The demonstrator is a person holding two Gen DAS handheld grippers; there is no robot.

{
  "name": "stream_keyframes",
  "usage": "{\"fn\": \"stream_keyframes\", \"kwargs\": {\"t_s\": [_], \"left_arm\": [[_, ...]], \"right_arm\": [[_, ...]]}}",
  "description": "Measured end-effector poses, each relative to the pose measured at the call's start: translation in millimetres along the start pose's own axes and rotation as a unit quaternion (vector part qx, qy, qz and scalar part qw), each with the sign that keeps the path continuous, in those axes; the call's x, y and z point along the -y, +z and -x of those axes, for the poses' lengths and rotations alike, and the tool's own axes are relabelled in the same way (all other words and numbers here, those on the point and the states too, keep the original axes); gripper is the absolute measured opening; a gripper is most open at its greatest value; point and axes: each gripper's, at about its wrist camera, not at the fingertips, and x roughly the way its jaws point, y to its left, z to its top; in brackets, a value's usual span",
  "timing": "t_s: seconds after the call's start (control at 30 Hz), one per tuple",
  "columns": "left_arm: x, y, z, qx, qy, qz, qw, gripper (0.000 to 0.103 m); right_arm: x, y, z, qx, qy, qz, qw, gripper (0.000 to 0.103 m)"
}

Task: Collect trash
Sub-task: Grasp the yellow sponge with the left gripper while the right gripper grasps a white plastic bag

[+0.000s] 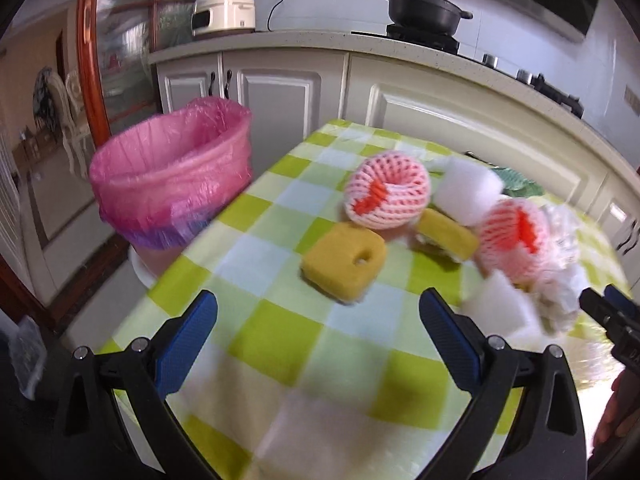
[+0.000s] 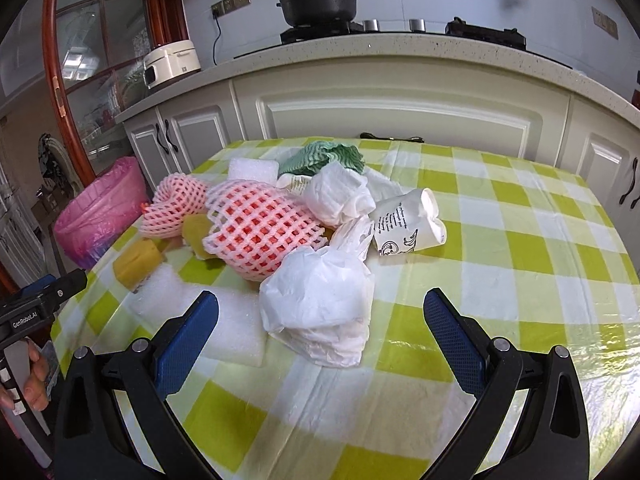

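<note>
A pile of trash lies on the green-checked table (image 1: 280, 344): two pink foam fruit nets (image 1: 386, 190) (image 2: 260, 232), yellow sponges (image 1: 344, 264) (image 2: 136, 266), white foam blocks (image 1: 466, 190) (image 2: 236, 324), crumpled white plastic bags (image 2: 320, 304), a crushed paper cup (image 2: 408, 220) and a green cloth (image 2: 324, 158). A bin lined with a pink bag (image 1: 172, 176) (image 2: 98, 210) stands off the table's left edge. My left gripper (image 1: 318, 324) is open just short of the nearest sponge. Over the table, my right gripper (image 2: 320, 326) is open, with the nearest white bag between its fingers.
White kitchen cabinets (image 2: 396, 112) and a counter run behind the table, with a black pot (image 2: 320, 2) on a stove and a white appliance (image 1: 224, 10). A glass door with a wooden frame (image 1: 90, 60) stands at the left. A hand (image 2: 36, 376) holds the other gripper.
</note>
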Motion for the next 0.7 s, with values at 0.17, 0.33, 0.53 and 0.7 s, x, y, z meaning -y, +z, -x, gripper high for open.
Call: {"fn": "stream_keyframes", "kwargs": {"t_s": [0.17, 0.33, 0.53, 0.7], "left_arm": [[-1.8, 4.6, -14.7, -0.008, -0.010, 0.000, 0.9999, 0.098], [-0.4, 2.6, -24.9, -0.019, -0.011, 0.002, 0.9997, 0.098], [4.3, 10.3, -33.6, -0.026, -0.009, -0.010, 0.9996, 0.098], [10.4, 19.8, -55.0, -0.041, -0.016, -0.006, 0.9990, 0.098]], "right_arm": [[-0.9, -1.3, -17.2, -0.013, -0.004, -0.002, 1.000, 0.093], [1.4, 1.1, -27.4, -0.022, 0.000, -0.013, 1.000, 0.074], [6.4, -2.2, -23.3, -0.008, 0.005, -0.027, 1.000, 0.048], [7.4, -1.9, -14.0, 0.008, 0.015, -0.032, 0.999, 0.047]]}}
